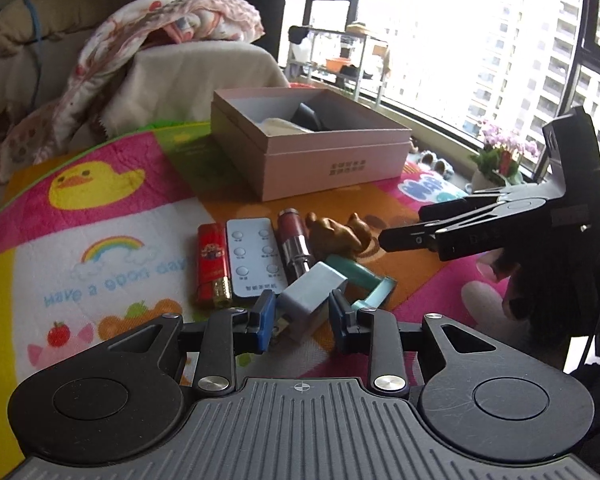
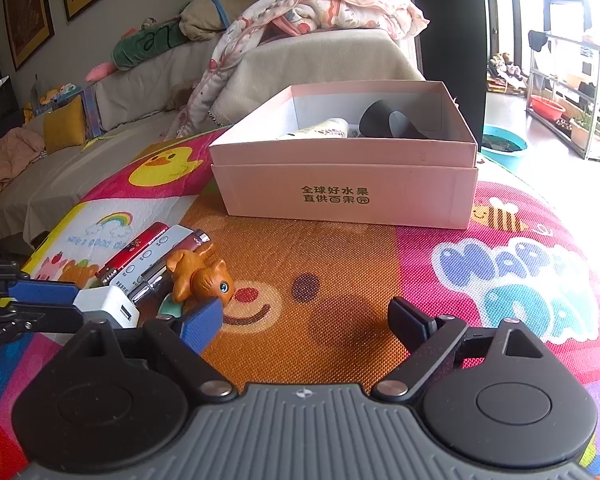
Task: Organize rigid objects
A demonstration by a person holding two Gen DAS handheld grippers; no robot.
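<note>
A row of small objects lies on the play mat: a red lighter [image 1: 211,265], a white remote [image 1: 254,256], a maroon lipstick [image 1: 294,241], a brown cat figurine [image 1: 337,230], a teal tool [image 1: 362,281] and a white charger block [image 1: 313,298]. My left gripper [image 1: 302,318] has its jaws on either side of the charger block, close to it. My right gripper [image 2: 306,326] is open and empty, its left finger next to the cat figurine [image 2: 199,275]. The pink box [image 2: 348,160] holds a tube and a black object.
A sofa with a blanket [image 2: 300,12] stands behind the mat. Windows and a plant [image 1: 500,160] are to the right. The right gripper [image 1: 480,228] shows in the left wrist view, beside the figurine.
</note>
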